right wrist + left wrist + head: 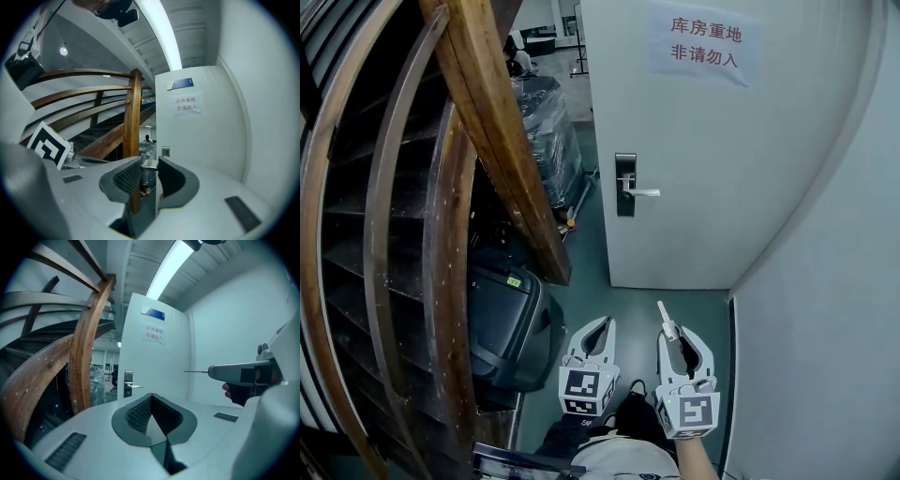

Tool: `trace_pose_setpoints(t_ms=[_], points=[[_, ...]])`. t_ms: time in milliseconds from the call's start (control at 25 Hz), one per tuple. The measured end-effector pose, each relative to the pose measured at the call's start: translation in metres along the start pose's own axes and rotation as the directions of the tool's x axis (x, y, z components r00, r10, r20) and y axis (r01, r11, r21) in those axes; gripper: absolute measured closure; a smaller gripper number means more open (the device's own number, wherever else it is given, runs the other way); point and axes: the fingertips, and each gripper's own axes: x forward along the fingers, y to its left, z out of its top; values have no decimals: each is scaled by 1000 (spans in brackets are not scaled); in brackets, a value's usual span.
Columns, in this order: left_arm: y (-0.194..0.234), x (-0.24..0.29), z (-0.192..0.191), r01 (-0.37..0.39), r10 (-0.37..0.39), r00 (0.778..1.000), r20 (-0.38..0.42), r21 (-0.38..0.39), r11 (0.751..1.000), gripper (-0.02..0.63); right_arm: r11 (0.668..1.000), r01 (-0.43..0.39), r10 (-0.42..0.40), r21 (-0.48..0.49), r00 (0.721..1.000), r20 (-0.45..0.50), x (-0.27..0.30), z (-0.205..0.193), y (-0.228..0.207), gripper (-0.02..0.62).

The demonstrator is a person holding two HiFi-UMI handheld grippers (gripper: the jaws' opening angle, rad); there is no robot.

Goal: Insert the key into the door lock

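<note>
The white door (741, 159) stands closed ahead with a paper sign (703, 42) on it. Its metal lock plate with a lever handle (625, 185) sits at the door's left edge, also seen as the lock (128, 383) and the lock (165, 151). My right gripper (677, 336) is shut on the key (664, 314), whose thin blade (194, 371) pokes forward toward the door, well short of it. The key (146, 168) shows edge-on between the pads. My left gripper (598, 328) hangs beside it, shut and empty, its pads (140, 411) meeting at the tip.
A curved wooden stair rail (502, 141) and dark steps fill the left. A black case (506, 328) sits on the floor by my left gripper. A plastic-wrapped stack (548, 131) stands further back. A white wall (825, 328) closes in the right side.
</note>
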Motion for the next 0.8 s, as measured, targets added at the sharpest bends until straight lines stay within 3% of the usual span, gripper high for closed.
trace_pose_setpoints(t_ms=[360, 800], points=[[16, 79, 20, -58, 58, 998, 3, 30, 998, 604, 996, -85, 84, 0, 996, 33, 79, 11, -41, 479], [49, 124, 3, -115, 116, 992, -56, 18, 993, 604, 990, -140, 140, 4, 989, -43, 153, -17, -56, 479]])
